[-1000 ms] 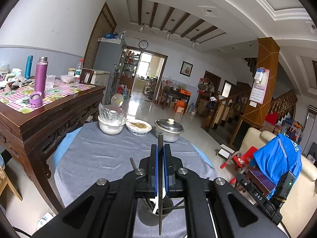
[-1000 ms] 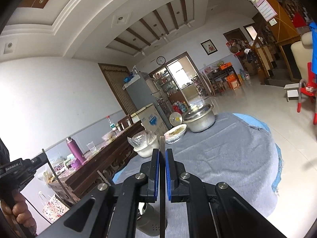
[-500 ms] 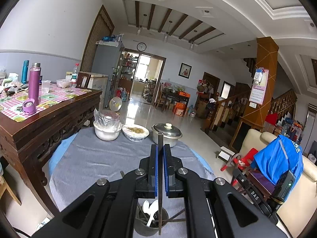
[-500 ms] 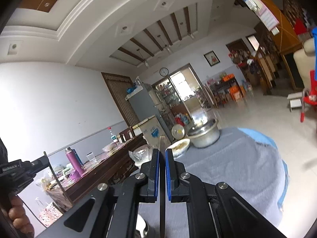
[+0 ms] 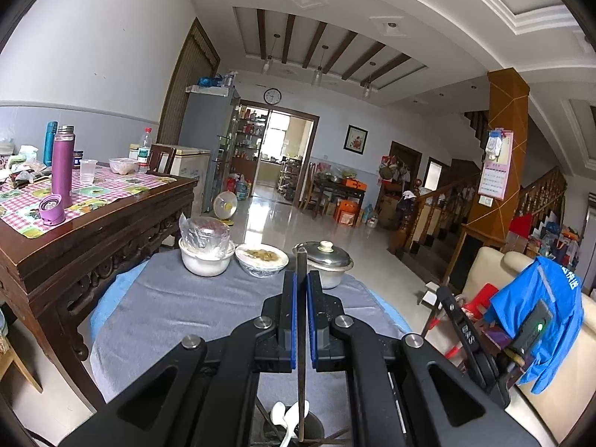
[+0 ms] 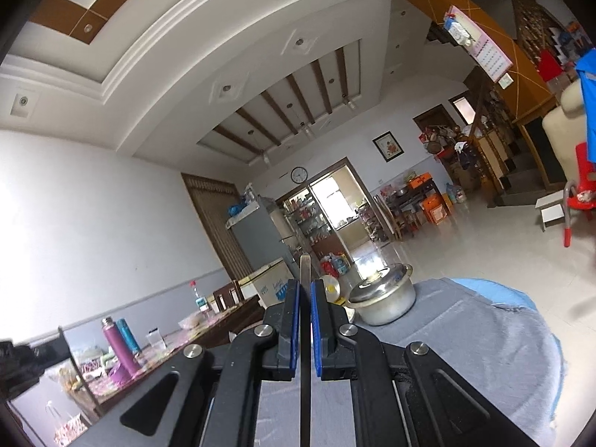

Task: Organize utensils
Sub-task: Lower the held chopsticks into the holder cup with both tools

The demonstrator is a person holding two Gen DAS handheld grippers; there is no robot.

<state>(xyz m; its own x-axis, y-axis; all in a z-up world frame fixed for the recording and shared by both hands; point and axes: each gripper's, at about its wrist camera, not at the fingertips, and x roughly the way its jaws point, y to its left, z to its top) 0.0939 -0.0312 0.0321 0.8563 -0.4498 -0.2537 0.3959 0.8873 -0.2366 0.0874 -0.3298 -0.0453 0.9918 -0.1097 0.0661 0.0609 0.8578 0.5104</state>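
Note:
My left gripper (image 5: 301, 279) is shut on a thin metal utensil handle (image 5: 301, 372) that runs upright between the blue pads. Below it stands a metal utensil holder (image 5: 316, 428) with a white spoon (image 5: 279, 415) and other utensils inside. My right gripper (image 6: 304, 287) is shut on another thin metal utensil handle (image 6: 304, 268), held high above the grey tablecloth (image 6: 484, 354). The business ends of both utensils are hidden. The left gripper body (image 6: 18, 357) shows at the left edge of the right wrist view.
On the round grey-clothed table (image 5: 167, 309) stand a wrapped white bowl (image 5: 205, 249), a food bowl (image 5: 262, 259) and a lidded steel pot (image 5: 324, 260). A carved wooden table (image 5: 93, 231) with a purple flask (image 5: 61, 164) is at left. A chair with a blue jacket (image 5: 540, 320) is at right.
My left gripper has risen and drawn back, so the holder sits lower in view. My right gripper has tilted upward and lifted; the holder has dropped out of its view.

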